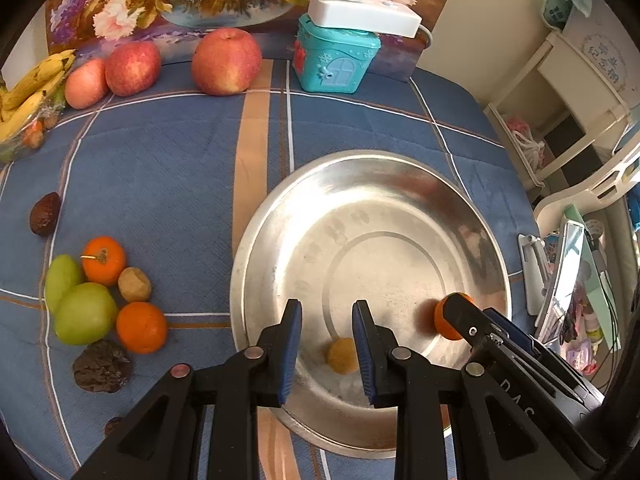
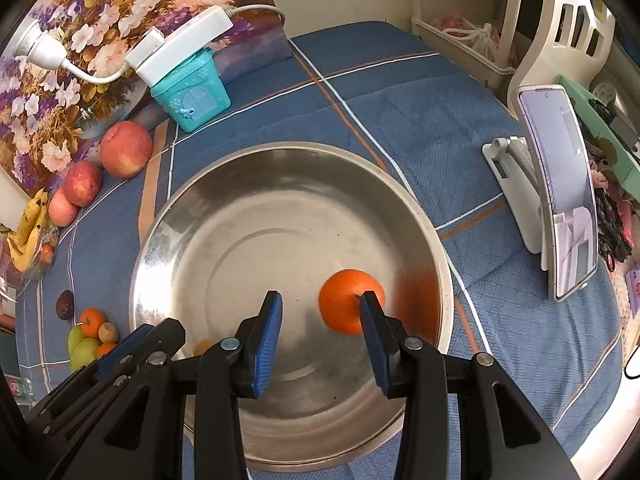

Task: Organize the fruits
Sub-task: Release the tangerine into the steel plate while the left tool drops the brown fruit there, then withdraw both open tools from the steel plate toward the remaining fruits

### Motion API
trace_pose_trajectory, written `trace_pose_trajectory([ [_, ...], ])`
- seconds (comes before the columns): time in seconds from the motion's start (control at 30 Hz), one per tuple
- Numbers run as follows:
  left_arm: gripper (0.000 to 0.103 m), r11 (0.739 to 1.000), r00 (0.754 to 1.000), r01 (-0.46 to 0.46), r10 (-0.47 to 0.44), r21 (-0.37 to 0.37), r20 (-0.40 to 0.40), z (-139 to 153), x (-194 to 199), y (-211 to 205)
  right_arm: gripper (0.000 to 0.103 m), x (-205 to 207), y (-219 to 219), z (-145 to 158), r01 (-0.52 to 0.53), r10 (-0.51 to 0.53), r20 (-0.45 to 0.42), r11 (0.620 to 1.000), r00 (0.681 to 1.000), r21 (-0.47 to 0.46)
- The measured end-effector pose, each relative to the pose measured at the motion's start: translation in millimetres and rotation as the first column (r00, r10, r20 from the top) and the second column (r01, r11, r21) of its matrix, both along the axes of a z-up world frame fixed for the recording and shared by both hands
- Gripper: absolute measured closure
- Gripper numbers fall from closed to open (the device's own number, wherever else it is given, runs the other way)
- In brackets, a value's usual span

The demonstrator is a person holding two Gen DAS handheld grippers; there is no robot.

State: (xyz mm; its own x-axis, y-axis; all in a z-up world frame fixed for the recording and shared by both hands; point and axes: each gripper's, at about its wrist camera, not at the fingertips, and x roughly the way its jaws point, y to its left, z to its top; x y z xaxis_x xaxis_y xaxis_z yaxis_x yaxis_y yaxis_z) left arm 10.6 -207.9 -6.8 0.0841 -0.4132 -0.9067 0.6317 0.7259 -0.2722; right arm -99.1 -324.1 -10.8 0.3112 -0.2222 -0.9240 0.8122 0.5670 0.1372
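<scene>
Over steel bowl (image 2: 160, 240): both tongs (image 1: 326, 344) (image 2: 320, 332) agape, empty.

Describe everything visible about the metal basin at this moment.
The metal basin is a round, shallow, silvery dish that looks like stainless steel, with a wide sloped wall, a flat bottom marked by a pressed circle, and dull smudges. It sits upright on the blue plaid cloth. Inside lie an orange near the right side and a small tan fruit. Both grippers, left and right, hang open over it.
</scene>
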Motion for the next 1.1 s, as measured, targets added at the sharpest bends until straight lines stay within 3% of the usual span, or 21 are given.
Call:
trace_pose_trajectory([
  [0.27, 0.070, 0.998, 0.998, -0.060, 0.060, 0.009, 0.007, 5.7, 18.0, 14.0, 0.062, 0.4, -0.9, 0.5, -0.003, 0.003, -0.006, 1.000, 1.000, -0.006],
  [0.3, 0.064, 0.997, 0.998, -0.070, 0.070, 0.011, 0.011, 6.8, 20.7, 15.9, 0.061, 0.5, -0.8, 0.7, -0.003, 0.003, -0.008, 1.000, 1.000, -0.009],
  [0.43, 0.033, 0.991, 0.991, -0.131, 0.130, 0.033, 0.040, 8.8, 35.1, 30.9, 0.041, 2.8, 0.8, -0.5, -0.015, 0.015, -0.013, 1.000, 1.000, -0.011],
  [0.53, 0.025, 0.982, 0.983, -0.180, 0.179, 0.048, 0.040, 6.1, 47.4, 45.4, 0.029, 5.3, 2.3, -1.8, -0.022, 0.022, -0.020, 1.000, 1.000, -0.014],
  [0.67, 0.017, 0.971, 0.973, -0.227, 0.222, 0.079, 0.063, 1.4, 57.6, 62.9, 0.025, 9.5, 5.6, -2.9, -0.035, 0.035, -0.029, 0.999, 0.999, -0.018],
  [0.77, 0.015, 0.969, 0.970, -0.239, 0.236, 0.057, 0.056, 1.3, 61.4, 71.2, 0.021, 12.7, 8.9, -3.5, -0.045, 0.045, -0.027, 0.999, 0.999, -0.012],
  [0.8, 0.012, 0.968, 0.969, -0.243, 0.240, 0.056, 0.058, 1.9, 61.5, 72.7, 0.016, 14.3, 10.5, -3.6, -0.050, 0.050, -0.026, 0.999, 0.998, -0.011],
  [0.87, 0.001, 0.966, 0.966, -0.252, 0.248, 0.056, 0.072, 3.9, 60.4, 76.0, 0.016, 17.8, 14.5, -3.0, -0.065, 0.064, -0.026, 0.998, 0.998, -0.016],
  [1.1, 0.000, 0.954, 0.949, -0.298, 0.293, 0.022, 0.119, 13.2, 64.3, 96.4, 0.015, 26.4, 34.4, -2.6, -0.104, 0.104, 0.002, 0.994, 0.995, -0.026],
])
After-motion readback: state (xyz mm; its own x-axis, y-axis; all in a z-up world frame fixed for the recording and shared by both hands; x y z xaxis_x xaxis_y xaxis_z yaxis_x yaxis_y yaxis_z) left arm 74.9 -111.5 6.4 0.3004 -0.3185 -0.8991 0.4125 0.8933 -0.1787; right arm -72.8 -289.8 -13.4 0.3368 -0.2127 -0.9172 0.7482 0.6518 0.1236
